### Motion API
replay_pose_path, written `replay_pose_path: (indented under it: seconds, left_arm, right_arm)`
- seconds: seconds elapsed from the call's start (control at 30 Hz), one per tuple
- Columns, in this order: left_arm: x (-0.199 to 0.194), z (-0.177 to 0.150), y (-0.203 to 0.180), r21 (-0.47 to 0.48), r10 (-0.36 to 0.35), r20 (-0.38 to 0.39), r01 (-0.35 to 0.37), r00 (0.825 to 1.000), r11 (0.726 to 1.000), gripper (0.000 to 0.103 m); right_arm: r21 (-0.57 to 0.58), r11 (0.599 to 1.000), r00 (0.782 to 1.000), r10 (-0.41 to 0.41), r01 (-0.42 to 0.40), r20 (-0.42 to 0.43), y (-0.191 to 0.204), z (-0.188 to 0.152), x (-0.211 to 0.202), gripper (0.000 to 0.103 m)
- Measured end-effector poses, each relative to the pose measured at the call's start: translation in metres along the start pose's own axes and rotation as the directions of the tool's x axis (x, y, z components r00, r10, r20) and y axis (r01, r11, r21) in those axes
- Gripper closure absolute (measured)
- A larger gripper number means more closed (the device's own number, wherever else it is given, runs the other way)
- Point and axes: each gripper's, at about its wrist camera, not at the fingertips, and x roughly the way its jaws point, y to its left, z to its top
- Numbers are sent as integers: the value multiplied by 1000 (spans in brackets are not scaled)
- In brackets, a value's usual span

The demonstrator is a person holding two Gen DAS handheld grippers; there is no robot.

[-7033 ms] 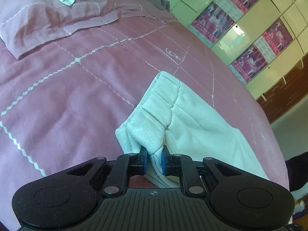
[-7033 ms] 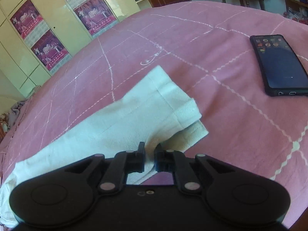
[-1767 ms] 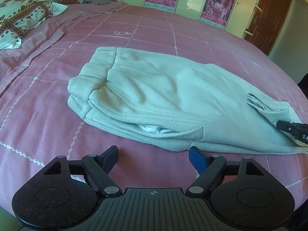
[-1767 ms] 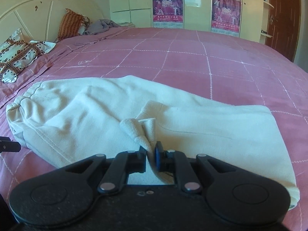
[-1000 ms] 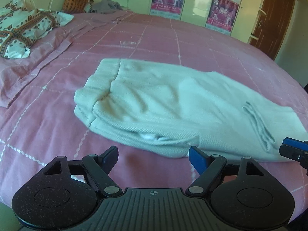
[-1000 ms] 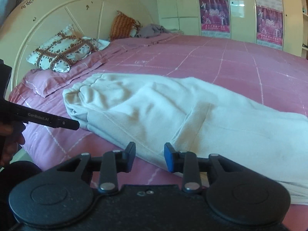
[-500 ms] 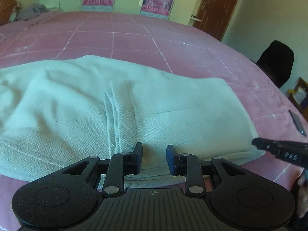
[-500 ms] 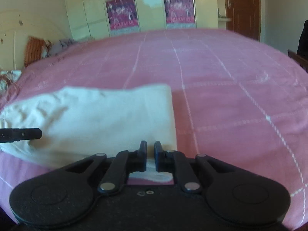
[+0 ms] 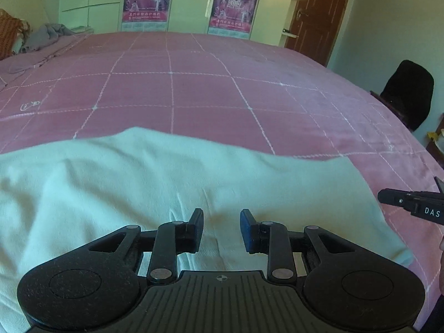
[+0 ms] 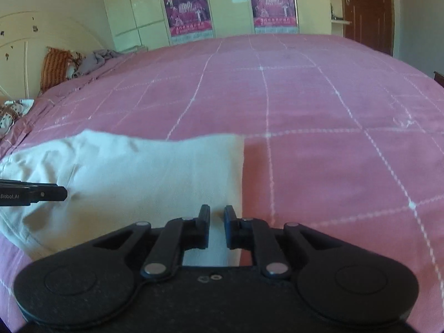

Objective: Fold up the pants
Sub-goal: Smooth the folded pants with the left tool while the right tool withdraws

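Left wrist view: the left gripper (image 9: 221, 229) sits low over the pale pants (image 9: 138, 183), its jaws moderately parted with bare cloth between them, gripping nothing. Right of the pants' hem edge, a black finger of the right gripper pokes in, printed "DAS", the rest cut off.

Right wrist view: the right gripper (image 10: 216, 226) hovers at the pants' (image 10: 144, 172) right hem edge, jaws narrowly parted; whether they pinch any cloth is hard to tell. Over the pants' left part, a black bar reads "Robot.AI", its start cropped.

The pants lie flat on the pink bedspread (image 9: 208, 91), gridded with white stitching; open bedspread stretches beyond and right of them. Far beyond the pants stand cream wardrobes with purple posters (image 9: 148, 1), their print too small to read, and a brown door (image 9: 316, 14).
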Motion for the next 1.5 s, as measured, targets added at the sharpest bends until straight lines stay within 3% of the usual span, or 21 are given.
replay_pose_path:
  seconds: [0.07, 0.13, 0.17, 0.2, 0.23, 0.47, 0.83, 1.0, 1.2, 1.23, 1.27, 1.33, 1.43, 1.5]
  left_arm:
    - [12, 6, 7, -6, 28, -11, -28, 1000, 1000, 74]
    - [37, 3, 10, 1, 52, -80, -52, 995, 999, 70]
    - [40, -2, 9, 7, 47, -63, -46, 997, 999, 69]
    - [40, -4, 7, 21, 51, -50, -50, 997, 999, 68]
    - [39, -6, 5, 37, 58, -45, -56, 997, 998, 68]
    - [22, -17, 5, 14, 75, -44, -75, 996, 997, 54]
    - [-21, -55, -9, 28, 71, -34, -70, 997, 997, 46]
    - [-37, -66, -8, 24, 69, -19, -69, 997, 997, 41]
    - [-75, -65, 10, -13, 108, 35, -108, 994, 994, 39]
    - [-84, -66, 19, -36, 121, 59, -119, 991, 992, 33]
    - [-95, -68, 31, -72, 138, 91, -131, 986, 989, 18]
    - [-115, -75, 61, -175, 171, 140, -145, 975, 974, 4]
    - [-136, -90, 116, -359, 195, 173, -123, 965, 925, 4]
    - [-140, -104, 160, -518, 192, 172, -77, 966, 852, 4]
  right_arm:
    - [8, 1000, 1000, -9, 9, 25, -3, 18, 13, 90]
    - [-2, 1000, 1000, -20, 20, 17, -5, 27, 34, 88]
    - [-5, 999, 999, -31, 31, -35, -6, 26, 49, 86]
    - [-5, 999, 999, -31, 31, -35, -6, 26, 49, 82]
    - [-23, 999, 994, -42, 40, -104, -7, 18, 66, 80]
    - [-39, 998, 993, -59, 55, -99, -6, -1, 31, 78]
    - [-39, 995, 986, -100, 95, -134, -2, -37, -26, 55]
    - [9, 996, 992, -88, 89, -94, -8, -47, -44, 49]
    - [66, 996, 995, -72, 67, 72, -14, -52, -69, 48]
    - [72, 996, 994, -67, 61, 92, -15, -54, -72, 48]
    - [77, 995, 992, -68, 60, 104, -15, -55, -73, 47]
    - [86, 994, 991, -72, 63, 114, -17, -58, -74, 47]
    - [100, 994, 991, -65, 54, 117, -20, -58, -74, 46]
    - [116, 992, 991, -64, 50, 120, -19, -59, -72, 46]
